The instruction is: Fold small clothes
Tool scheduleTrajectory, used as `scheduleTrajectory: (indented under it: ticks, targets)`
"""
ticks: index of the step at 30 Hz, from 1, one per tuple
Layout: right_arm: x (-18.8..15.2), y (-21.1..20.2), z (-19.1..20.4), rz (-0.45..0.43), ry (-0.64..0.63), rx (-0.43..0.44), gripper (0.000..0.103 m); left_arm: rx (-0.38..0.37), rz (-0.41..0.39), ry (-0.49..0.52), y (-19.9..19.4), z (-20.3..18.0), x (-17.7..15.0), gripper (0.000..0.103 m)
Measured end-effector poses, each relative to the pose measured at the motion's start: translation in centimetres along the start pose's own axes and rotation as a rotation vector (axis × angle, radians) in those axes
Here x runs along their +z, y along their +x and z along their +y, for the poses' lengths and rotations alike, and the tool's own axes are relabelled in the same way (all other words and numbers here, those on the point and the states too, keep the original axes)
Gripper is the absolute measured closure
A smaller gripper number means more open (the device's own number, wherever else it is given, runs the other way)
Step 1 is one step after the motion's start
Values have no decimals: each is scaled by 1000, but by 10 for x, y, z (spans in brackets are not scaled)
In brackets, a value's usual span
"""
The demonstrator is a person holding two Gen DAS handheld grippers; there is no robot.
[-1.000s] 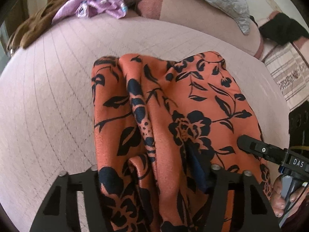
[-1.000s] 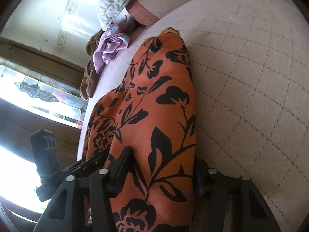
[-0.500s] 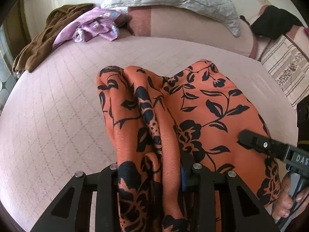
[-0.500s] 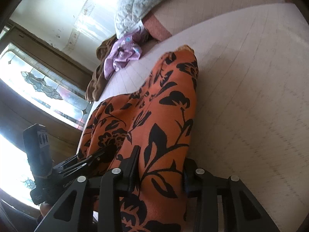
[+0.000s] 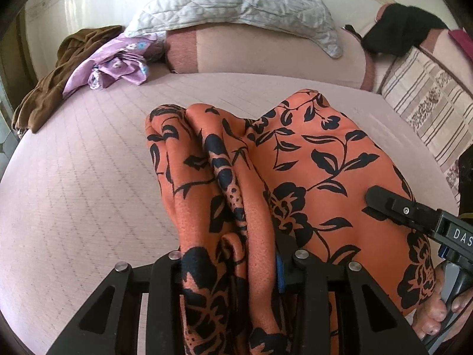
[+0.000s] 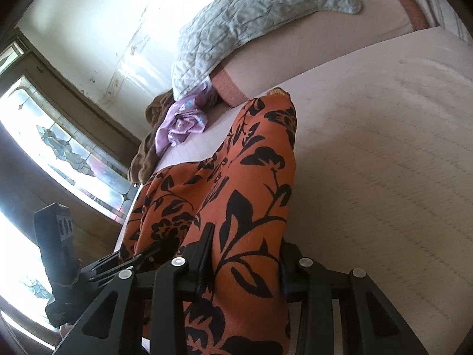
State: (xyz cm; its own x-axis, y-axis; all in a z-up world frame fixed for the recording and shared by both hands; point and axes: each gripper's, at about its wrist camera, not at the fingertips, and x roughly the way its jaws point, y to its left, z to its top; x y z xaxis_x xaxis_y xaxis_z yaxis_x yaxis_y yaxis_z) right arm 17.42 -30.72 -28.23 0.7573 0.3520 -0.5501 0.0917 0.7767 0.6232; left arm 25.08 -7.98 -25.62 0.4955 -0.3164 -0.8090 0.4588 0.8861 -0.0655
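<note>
An orange garment with a black flower print [image 5: 295, 159] hangs from both grippers over the pink quilted bed [image 5: 88, 177]; its far end rests on the bed. My left gripper [image 5: 233, 266] is shut on a bunched edge of it. My right gripper [image 6: 245, 254] is shut on the other edge of the garment [image 6: 254, 183]. In the left wrist view the right gripper [image 5: 414, 216] shows at the right, against the cloth. In the right wrist view the left gripper [image 6: 133, 263] shows at the lower left.
A purple flowered cloth [image 5: 115, 62] and a brown garment [image 5: 50, 88] lie at the bed's far left. A grey quilted pillow [image 5: 236, 3] rests on a pink bolster [image 5: 266, 50]. A black cloth [image 5: 402, 26] and a striped cushion [image 5: 428, 100] are at the right. A stained-glass window [image 6: 59, 148] stands beside the bed.
Both grippers have risen and tilted up with the garment, so more of the pillow and wall shows. The cloth has drawn tighter between the left fingers.
</note>
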Motion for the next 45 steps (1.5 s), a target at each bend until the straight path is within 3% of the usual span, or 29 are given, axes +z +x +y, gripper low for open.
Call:
scheduleTrajectory:
  ticks: [3,7,11,18,22,30,37,42,45]
  targets:
    - [-1,0,-13,12,21,-21,65,15,30,9,10,-8,-3,66]
    - [-4,16,-29,90,61,-64,65,70,70,33,28,-12,-7,65]
    - [-5,24,-43,141,127,-41,64,76,70,40,29,-10,-8,61]
    - [-8,30,-53,209,197,-33,48,108,64,76,29,-13,-7,56]
    - [-7,25,-45,196,164,-73,47,116,59,84,22,-11,-8,54]
    - [3,-9,-26,29,28,-207,47,146,34,101,0,-3,-12,54]
    - [3,-24,-1,-74,-66,-175,48,197,-15,105,-20,3,-18,52]
    - [-6,-5,7,-14,-106,-167,49,290,3,137,-3,10,-22,47]
    - [-13,25,1,85,-128,-257,48,331,25,151,12,12,-25,47]
